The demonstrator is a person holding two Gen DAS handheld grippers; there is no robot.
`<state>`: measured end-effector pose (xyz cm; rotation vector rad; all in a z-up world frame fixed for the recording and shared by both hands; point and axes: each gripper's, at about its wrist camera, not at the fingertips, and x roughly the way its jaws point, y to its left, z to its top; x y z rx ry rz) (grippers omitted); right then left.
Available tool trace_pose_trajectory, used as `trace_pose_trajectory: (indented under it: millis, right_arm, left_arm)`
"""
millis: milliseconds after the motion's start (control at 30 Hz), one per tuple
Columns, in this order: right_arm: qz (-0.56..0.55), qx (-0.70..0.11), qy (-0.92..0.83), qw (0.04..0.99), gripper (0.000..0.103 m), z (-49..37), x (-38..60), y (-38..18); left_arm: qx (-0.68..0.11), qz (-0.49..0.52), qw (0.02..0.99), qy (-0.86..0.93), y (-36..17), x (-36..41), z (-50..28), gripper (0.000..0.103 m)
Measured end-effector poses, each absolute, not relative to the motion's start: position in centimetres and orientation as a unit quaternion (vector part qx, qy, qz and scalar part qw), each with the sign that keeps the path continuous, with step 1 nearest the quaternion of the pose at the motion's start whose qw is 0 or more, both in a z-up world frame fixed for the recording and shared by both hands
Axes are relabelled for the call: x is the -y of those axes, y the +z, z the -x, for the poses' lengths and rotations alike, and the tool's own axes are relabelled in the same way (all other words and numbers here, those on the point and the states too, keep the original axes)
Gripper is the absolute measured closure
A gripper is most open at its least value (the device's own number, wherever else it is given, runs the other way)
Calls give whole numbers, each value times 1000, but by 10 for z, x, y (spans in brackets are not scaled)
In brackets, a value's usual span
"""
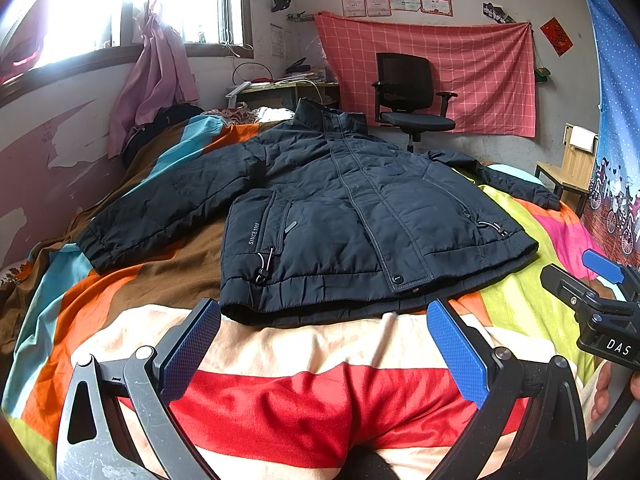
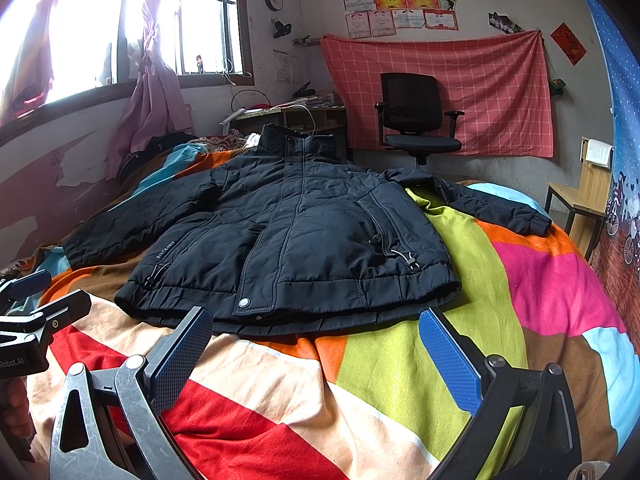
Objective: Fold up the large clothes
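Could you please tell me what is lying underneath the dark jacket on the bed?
The jacket lies flat on a striped multicoloured blanket covering the bed. Brown, orange and lime stripes run under its edges. Whatever sits directly beneath the body and sleeves is covered, so I cannot tell.

The left gripper (image 1: 324, 344) and the right gripper (image 2: 316, 350) are held side by side with jaws spread wide and nothing gripped, each pointed toward twelve o'clock, the right seen at three o'clock from the left.

A lived-in bedroom: striped bed cover (image 1: 120, 300), curtained window (image 2: 160, 40), office chair (image 1: 412, 100), cluttered desk (image 2: 288, 114).
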<state>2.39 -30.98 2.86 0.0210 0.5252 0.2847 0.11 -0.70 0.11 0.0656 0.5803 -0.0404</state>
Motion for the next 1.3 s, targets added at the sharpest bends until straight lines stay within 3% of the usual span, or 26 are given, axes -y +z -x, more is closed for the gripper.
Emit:
trace_pose_trajectory:
  millis: [1000,1300]
  right_arm:
    - [-12,-260,140,955,0,-23,308,29]
    - [-15,-262,130,956,0,-25,316,30]
  left_arm:
    - [-287,-14,957,-49,6,9,-1,2]
    - [-372,38,927,-15,-3,-18,-30,2]
